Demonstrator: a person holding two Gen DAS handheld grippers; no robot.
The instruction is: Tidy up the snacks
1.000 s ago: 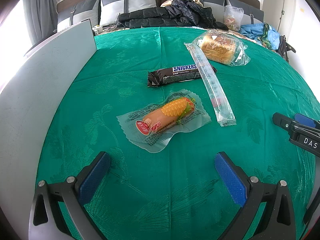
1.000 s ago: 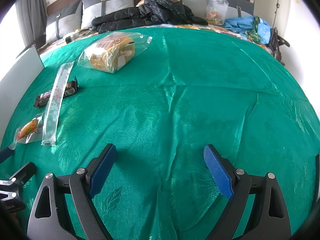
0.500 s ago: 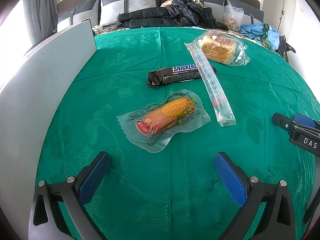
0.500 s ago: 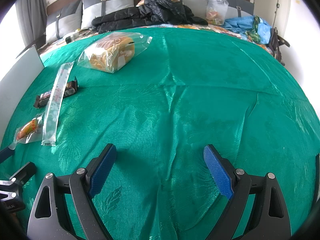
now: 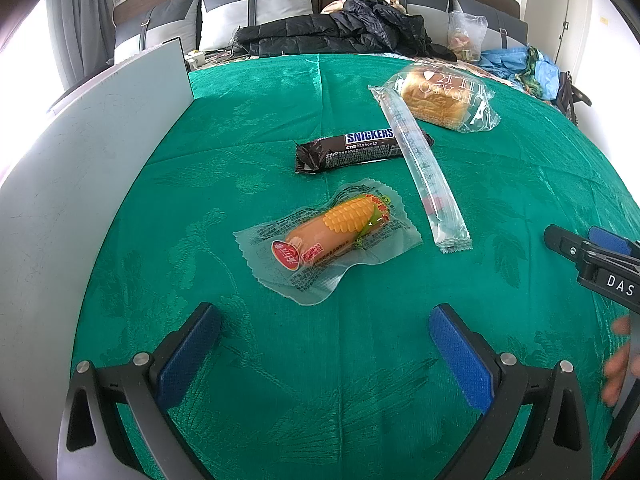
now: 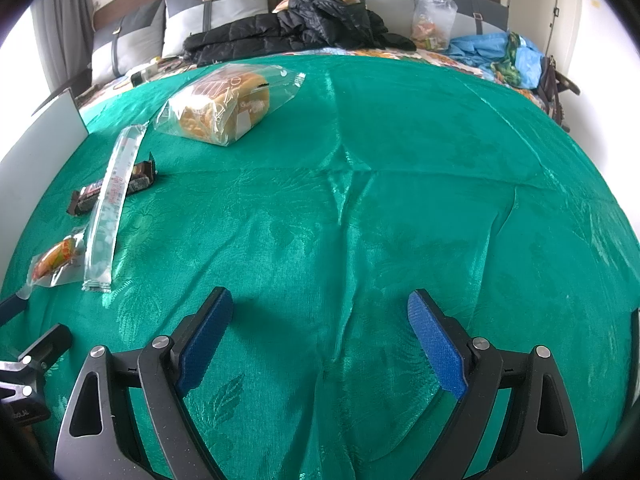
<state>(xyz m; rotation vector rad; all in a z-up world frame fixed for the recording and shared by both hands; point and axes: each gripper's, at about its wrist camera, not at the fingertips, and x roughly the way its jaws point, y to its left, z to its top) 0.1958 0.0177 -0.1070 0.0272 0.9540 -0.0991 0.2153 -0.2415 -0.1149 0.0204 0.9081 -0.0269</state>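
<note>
Four snacks on a green tablecloth (image 5: 248, 128), all in the upper half of the left wrist frame.

Corn sausage pack (image 5: 328, 236) at centre frame, long axis running from lower left to upper right, the red-labelled end toward lower left, the yellow corn print toward upper right. Snickers bar (image 5: 348, 151) just above it, long axis close to level across the frame, slightly raised at the right, the crimped dark end toward the left. Long clear sachet (image 5: 420, 164) lying diagonally from upper left down to lower right, crossing over the right end of the Snickers bar, its upper end touching the bread bag. Bagged bread loaf (image 5: 436, 100) at upper right, printed letters upside down in this view.

Left gripper (image 5: 324, 352) at the bottom of the frame, blue pads spread wide, holding nothing, the corn sausage pack just above and between the line of the pads, not touching either. Other three snacks farther up the frame.

Right gripper (image 6: 320, 340) at the bottom of its own frame, likewise spread wide and empty, bare cloth between the pads. All snacks well apart from it, along the left edge and upper left: sausage pack at far left, sachet beside it, Snickers bar under the sachet, bread loaf highest.

Grey board (image 5: 80, 160) standing along the left side of the cloth.
</note>
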